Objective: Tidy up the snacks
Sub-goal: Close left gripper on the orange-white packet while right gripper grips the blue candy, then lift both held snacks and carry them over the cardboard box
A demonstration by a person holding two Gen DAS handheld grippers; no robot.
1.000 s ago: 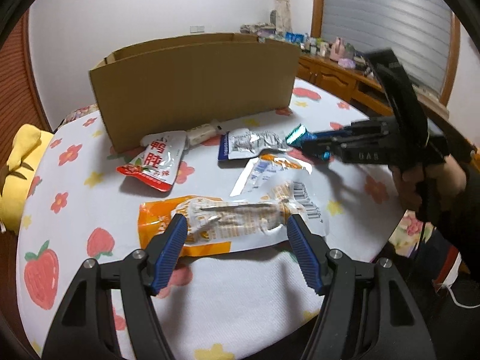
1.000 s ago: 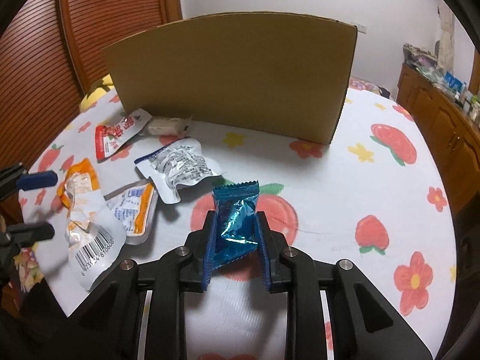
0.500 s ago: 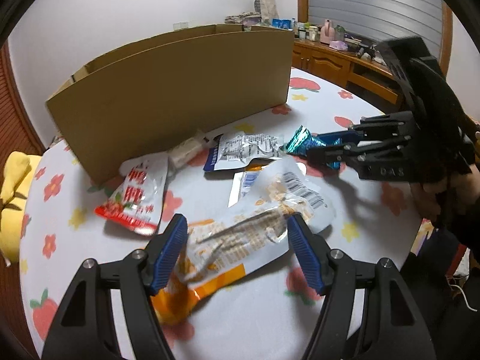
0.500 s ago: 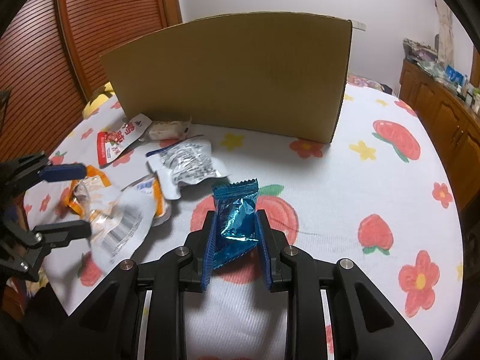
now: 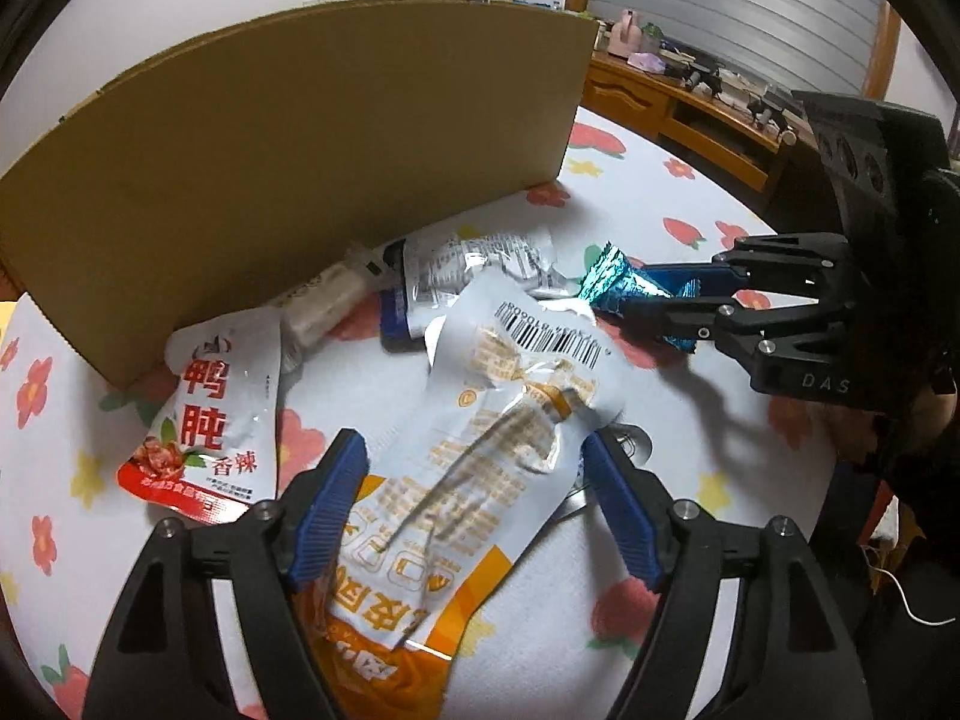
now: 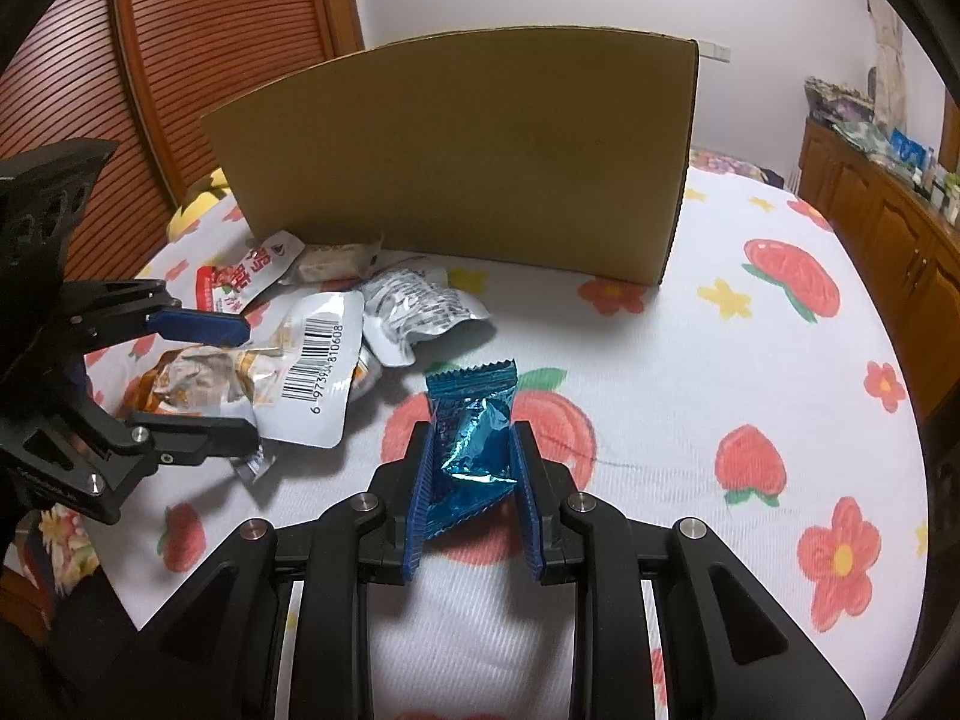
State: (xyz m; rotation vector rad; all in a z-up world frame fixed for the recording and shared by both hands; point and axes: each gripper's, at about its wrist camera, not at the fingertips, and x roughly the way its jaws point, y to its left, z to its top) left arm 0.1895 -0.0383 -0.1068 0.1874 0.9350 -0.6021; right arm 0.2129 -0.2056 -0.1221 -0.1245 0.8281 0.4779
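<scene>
My left gripper is shut on a large orange and white snack pouch with a barcode and holds it above the table; the pouch also shows in the right wrist view. My right gripper is shut on a small blue foil packet, seen too in the left wrist view. A tall cardboard box stands behind the snacks. A red and white pouch, a silver pouch and a pale wrapped bar lie at its foot.
The round table has a white cloth printed with strawberries and flowers. A yellow plush toy lies at the far left edge. A wooden cabinet with clutter stands to the right. Another flat packet lies under the lifted pouch.
My left gripper lifted the orange and white pouch off the table and moved toward the box, which looms larger. My right gripper kept the blue packet and barely moved.
</scene>
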